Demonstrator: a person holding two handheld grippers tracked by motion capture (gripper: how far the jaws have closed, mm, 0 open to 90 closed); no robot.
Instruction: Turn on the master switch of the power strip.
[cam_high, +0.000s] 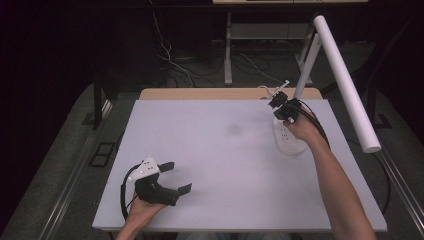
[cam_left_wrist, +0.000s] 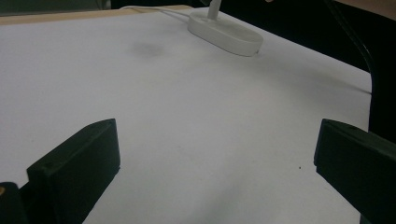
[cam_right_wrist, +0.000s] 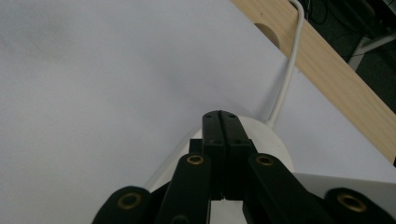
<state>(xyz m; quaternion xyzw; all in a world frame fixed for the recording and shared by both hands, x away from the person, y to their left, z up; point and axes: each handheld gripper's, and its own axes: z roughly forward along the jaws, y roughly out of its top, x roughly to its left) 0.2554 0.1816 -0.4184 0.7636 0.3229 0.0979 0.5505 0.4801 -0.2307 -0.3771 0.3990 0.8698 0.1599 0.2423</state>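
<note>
White plastic is what I'm working with: a desk lamp whose oval base (cam_high: 289, 141) sits at the upper right of the pale surface (cam_high: 220, 165) in the high view, near the back edge. My right tongs (cam_high: 276, 100) are up there over the far end of that base, and in the right gripper view I see the jaws pressed flat together with nothing between them, tips poised just above the rounded top of the base (cam_right_wrist: 273, 140). Whether they touch it, I can't tell. A white cord (cam_right_wrist: 287, 74) runs off the base over the wooden edge (cam_right_wrist: 327, 60) behind.

My left tongs (cam_high: 175, 176) rest at the lower left of the high view, jaws spread wide and empty, well apart from the lamp; their own camera shows the base (cam_left_wrist: 225, 33) far off at the top of the frame.

I judge this lamp rigid and smooth, likely slippery under hard pads, with the weight low in the base. The long tube head (cam_high: 346, 82) slants over the right side, so it could swing or tip if I yank it. I'd press on the base with closed tips, or take the thin stem (cam_high: 306, 67) for a real grip.
</note>
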